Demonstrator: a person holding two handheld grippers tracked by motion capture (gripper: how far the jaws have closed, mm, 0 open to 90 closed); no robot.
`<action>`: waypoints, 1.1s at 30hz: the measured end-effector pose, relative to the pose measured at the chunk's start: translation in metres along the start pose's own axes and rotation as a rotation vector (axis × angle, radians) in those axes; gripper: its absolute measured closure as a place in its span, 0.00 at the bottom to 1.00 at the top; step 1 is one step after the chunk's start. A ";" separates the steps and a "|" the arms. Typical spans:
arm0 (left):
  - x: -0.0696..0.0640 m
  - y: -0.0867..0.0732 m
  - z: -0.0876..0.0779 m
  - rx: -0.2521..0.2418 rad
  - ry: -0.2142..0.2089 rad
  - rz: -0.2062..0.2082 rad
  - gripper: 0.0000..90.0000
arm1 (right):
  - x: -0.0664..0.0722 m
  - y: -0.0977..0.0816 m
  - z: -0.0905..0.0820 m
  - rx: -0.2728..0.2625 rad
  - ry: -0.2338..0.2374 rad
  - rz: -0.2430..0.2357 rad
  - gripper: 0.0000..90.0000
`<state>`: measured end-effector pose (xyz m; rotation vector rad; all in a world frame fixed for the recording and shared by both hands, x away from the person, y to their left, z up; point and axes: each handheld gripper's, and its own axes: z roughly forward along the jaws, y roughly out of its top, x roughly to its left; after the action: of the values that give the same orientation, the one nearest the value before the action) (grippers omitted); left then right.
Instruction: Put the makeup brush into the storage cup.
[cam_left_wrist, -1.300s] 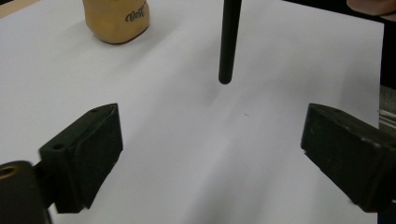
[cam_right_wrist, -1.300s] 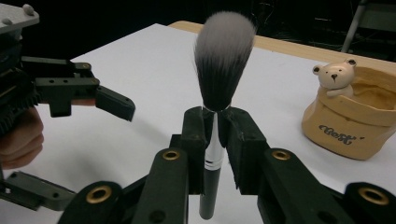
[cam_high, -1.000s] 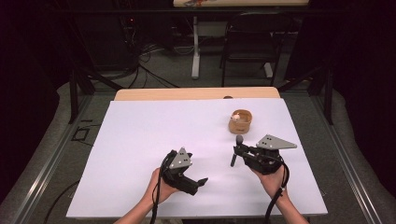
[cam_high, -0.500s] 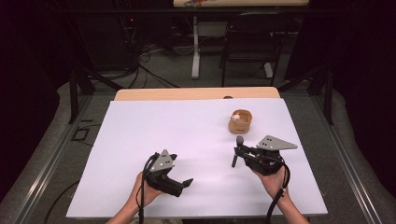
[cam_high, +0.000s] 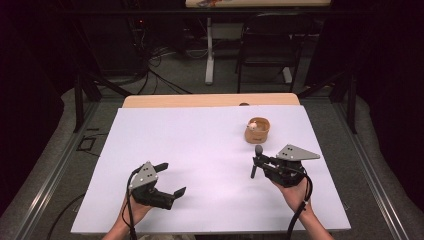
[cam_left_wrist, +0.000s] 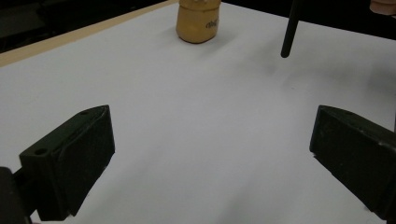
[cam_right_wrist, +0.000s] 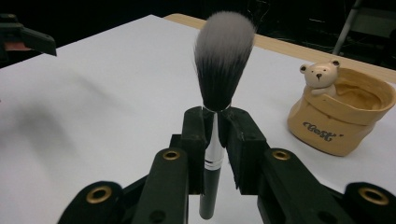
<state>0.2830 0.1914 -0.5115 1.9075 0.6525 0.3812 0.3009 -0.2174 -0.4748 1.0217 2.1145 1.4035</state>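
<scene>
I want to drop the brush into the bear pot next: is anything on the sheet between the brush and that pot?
No. In the high view, only bare white sheet lies between the brush and the bear pot.

Each hand-held gripper, left (cam_high: 167, 177) and right (cam_high: 256, 161), is black, with blocky jaws, brass-ringed screw holes, a grey three-cornered plate on top and a trailing black cable. Forearms are bare.

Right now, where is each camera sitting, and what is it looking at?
High view: above the table, facing forward and down; both hands and grippers show.
Left gripper view: rides the left gripper, open jaws, looking at the cup.
Right gripper view: rides the right gripper, jaws clamping the brush.
All share cup and brush.
</scene>
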 end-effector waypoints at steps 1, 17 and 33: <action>0.002 -0.001 -0.003 -0.014 -0.002 -0.002 0.00 | -0.001 0.000 0.000 -0.005 -0.002 -0.003 0.86; 0.022 -0.018 -0.034 -0.098 0.012 0.001 0.00 | -0.005 0.004 -0.003 -0.001 -0.009 -0.008 0.86; 0.032 -0.034 -0.043 -0.126 0.018 0.006 0.01 | -0.017 0.018 0.002 0.023 -0.021 -0.012 0.86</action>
<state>0.2761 0.2529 -0.5254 1.7885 0.6205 0.4343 0.3200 -0.2252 -0.4603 1.0267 2.1232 1.3595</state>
